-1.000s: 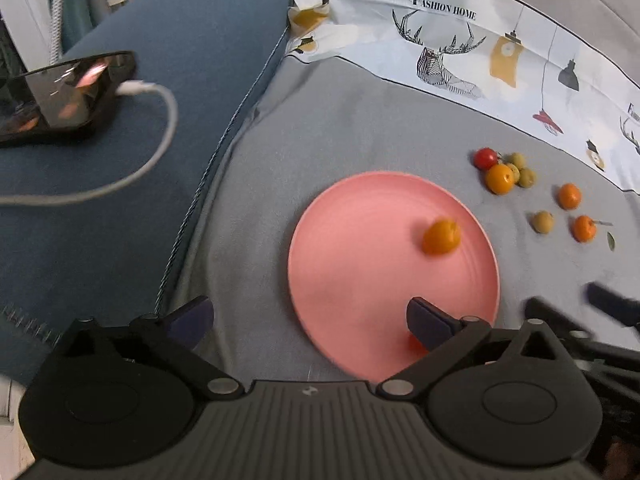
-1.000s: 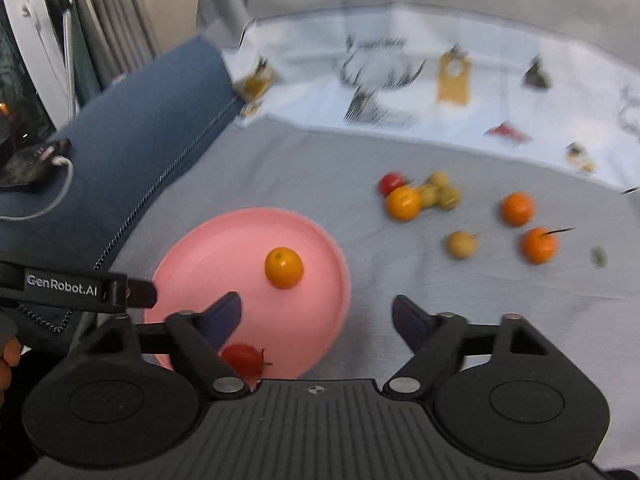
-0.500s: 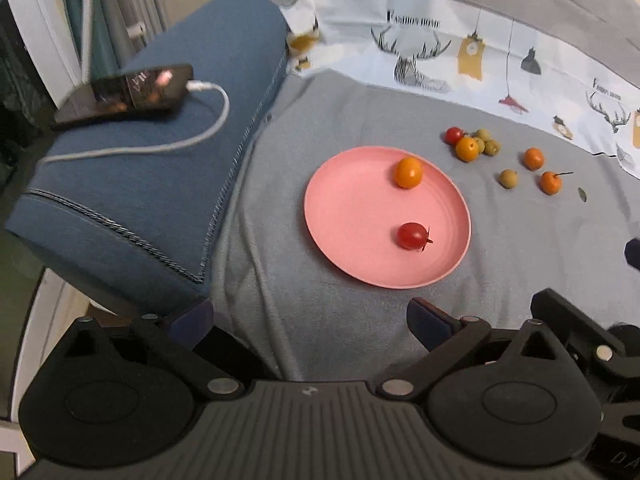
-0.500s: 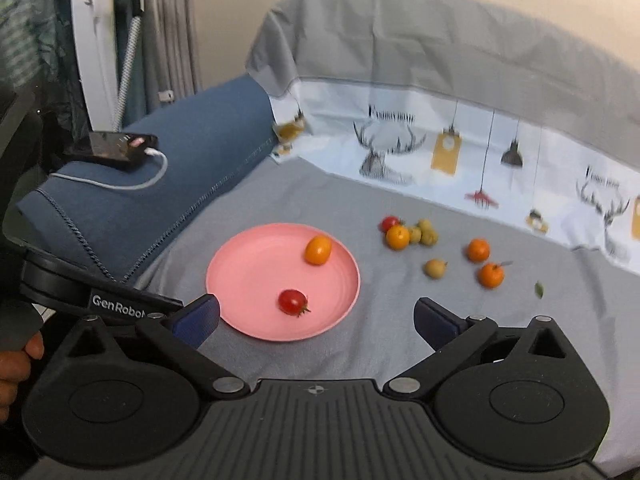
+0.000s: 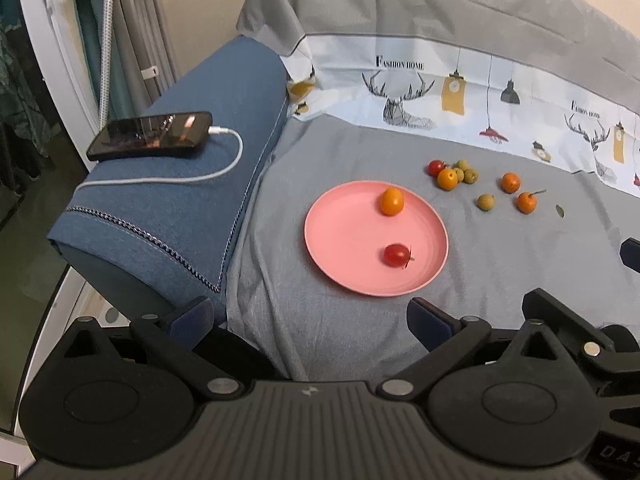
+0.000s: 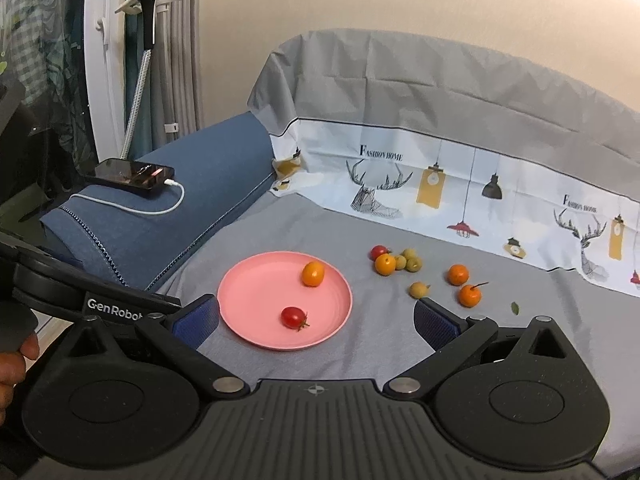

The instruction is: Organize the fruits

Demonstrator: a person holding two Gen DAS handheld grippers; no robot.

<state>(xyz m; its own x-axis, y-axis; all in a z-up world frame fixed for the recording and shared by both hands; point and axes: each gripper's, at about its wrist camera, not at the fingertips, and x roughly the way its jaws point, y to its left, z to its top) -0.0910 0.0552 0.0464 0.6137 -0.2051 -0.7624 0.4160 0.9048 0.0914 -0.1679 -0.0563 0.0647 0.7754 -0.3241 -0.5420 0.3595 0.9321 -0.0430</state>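
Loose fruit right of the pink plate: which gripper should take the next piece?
Right, probably. The loose fruit lies just ahead of the right gripper, whose jaws stand open and empty. The left gripper, also open, sits left of the plate, farther off.

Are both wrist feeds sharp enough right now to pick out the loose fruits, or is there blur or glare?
Left wrist view: sharp, fisheye bending at edges; glare only on the phone. Right wrist view: sharp too, soft even light, loose fruits distinct beside the pink plate.
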